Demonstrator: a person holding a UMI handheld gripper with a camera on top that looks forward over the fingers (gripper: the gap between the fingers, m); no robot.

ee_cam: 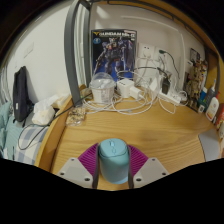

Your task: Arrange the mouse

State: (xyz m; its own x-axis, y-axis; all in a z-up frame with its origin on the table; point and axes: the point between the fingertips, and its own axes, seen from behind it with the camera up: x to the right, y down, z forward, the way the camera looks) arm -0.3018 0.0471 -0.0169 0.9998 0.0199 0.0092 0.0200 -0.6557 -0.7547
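A pale blue-grey mouse (112, 158) sits between my gripper's (112, 163) two fingers, its front pointing away from me. The magenta pads (88, 156) press against both of its sides, so the gripper is shut on it. The mouse is held above the near part of a round wooden table (150, 128). Its underside and rear end are hidden by the fingers.
At the table's far edge lie white adapters and tangled cables (130, 90), with a box bearing a robot picture (118, 52) against the wall. A small glass (78, 113) stands at the far left. Bottles (210, 100) stand at the right. A chair (20, 95) is left.
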